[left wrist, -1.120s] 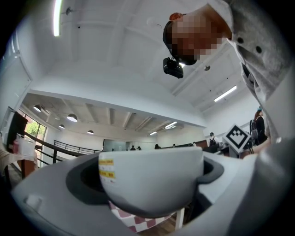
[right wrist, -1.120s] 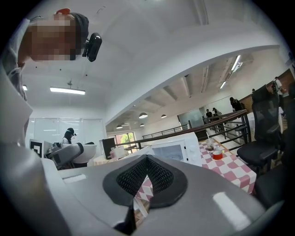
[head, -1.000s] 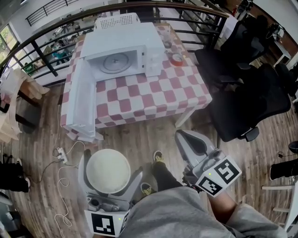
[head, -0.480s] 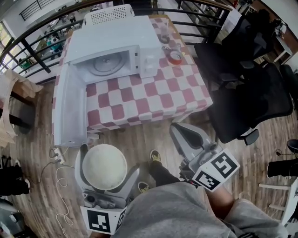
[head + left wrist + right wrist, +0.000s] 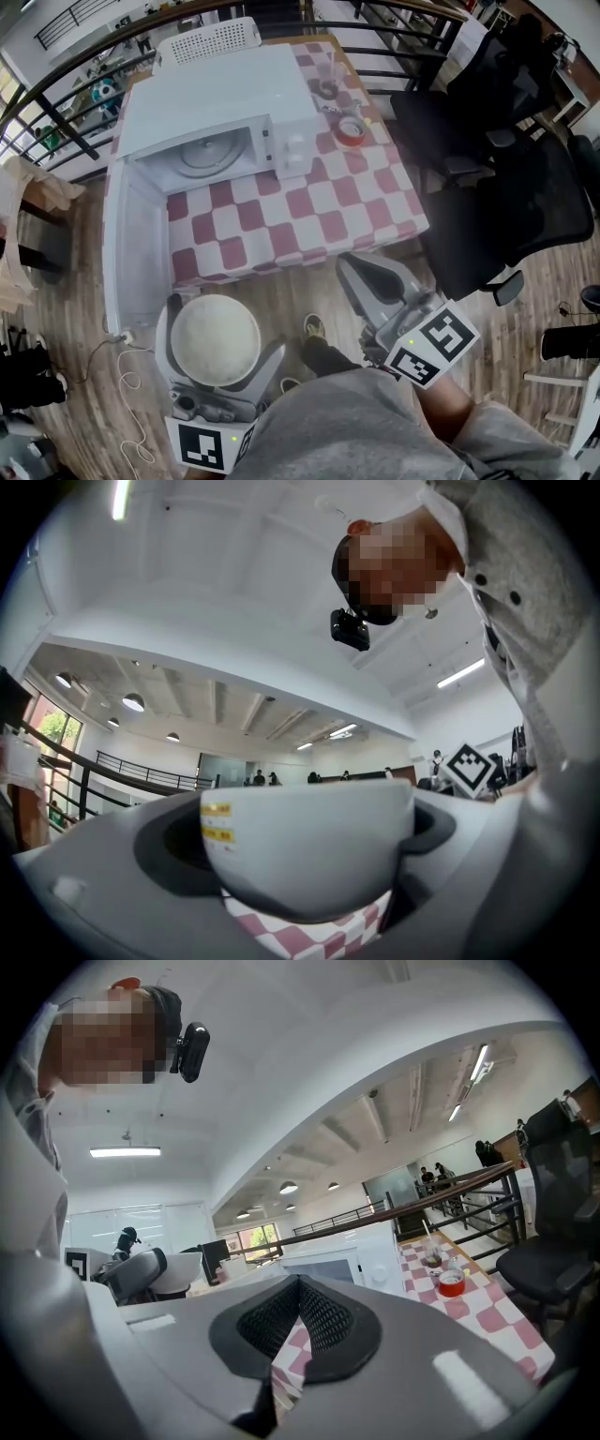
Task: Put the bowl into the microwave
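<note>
Here the left tool [image 5: 305, 841] clasps the white bowl [image 5: 216, 339], while the right tool [image 5: 298, 1286] is clenched, empty.

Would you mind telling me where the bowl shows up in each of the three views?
Head view: the bowl is at lower left, seen from above.
Left gripper view: the bowl is at lower centre, large, between the jaws.
Right gripper view: the bowl is small, at mid left.
Shared landmark: the checked tablecloth.
</note>
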